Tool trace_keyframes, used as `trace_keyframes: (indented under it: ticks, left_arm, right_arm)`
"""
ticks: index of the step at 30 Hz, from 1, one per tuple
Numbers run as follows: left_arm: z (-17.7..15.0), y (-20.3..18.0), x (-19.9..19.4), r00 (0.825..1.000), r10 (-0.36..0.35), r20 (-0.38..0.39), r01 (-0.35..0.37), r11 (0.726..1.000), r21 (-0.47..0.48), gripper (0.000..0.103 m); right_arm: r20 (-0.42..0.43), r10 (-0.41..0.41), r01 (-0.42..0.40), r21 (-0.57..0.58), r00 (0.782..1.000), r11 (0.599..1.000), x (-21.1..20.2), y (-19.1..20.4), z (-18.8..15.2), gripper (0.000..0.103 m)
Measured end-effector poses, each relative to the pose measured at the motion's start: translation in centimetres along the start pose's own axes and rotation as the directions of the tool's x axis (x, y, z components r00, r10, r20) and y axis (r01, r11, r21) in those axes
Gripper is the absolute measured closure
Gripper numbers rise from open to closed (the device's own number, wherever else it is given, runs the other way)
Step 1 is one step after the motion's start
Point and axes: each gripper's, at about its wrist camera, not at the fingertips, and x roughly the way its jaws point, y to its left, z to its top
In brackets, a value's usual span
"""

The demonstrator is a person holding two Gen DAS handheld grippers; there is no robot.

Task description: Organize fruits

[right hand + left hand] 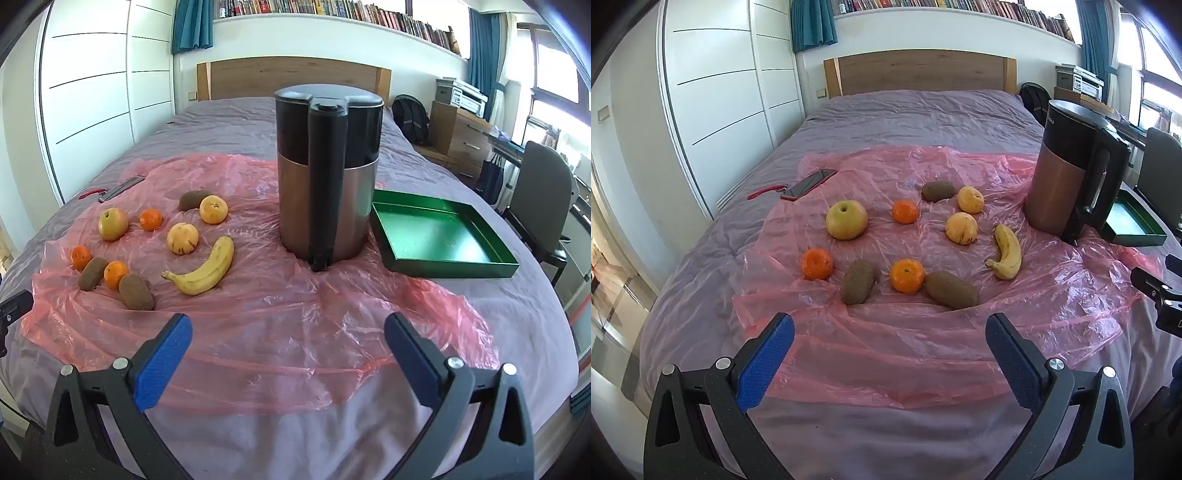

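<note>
- Left gripper (890, 338): jaws spread wide, nothing between the blue pads (764, 365), hovering over the near edge of the pink plastic sheet (923, 354).
- Right gripper (288, 338): likewise released and empty, tilted down toward the sheet in front of the kettle (327, 173).
- Fruits scattered loose on the sheet, left of the kettle, none in the green tray (443, 236).
- Yellow-green apple (847, 220) at the far left; small mandarin (905, 211) just right of it.
- Two pale yellow round fruits (961, 228) (970, 199) near each other, a kiwi (937, 191) touching or just beside the farther one.
- Banana (1006, 253) nearest the kettle, curved, stem toward the grippers.
- Near row: mandarin (816, 263), kiwi (858, 281), mandarin (907, 275), kiwi (952, 289); the last two touching.
- Green tray empty, flat on the purple bedspread (240, 118), just right of the kettle and partly on the sheet's edge.
- Phone with red strap (809, 183) at the sheet's far-left corner, well apart from the fruit.
</note>
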Motion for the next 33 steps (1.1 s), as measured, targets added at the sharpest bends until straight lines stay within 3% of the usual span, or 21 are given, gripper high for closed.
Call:
trace_keyframes:
  ticks: [33]
  left_arm:
    - [-0.85,-0.55,0.31,0.999,-0.021,-0.025,0.021,1.000,-0.001,0.001]
  right_arm:
    - [-0.009,-0.003,0.003,-0.001,1.000,1.000,0.18,-0.50,-0.63,0.000]
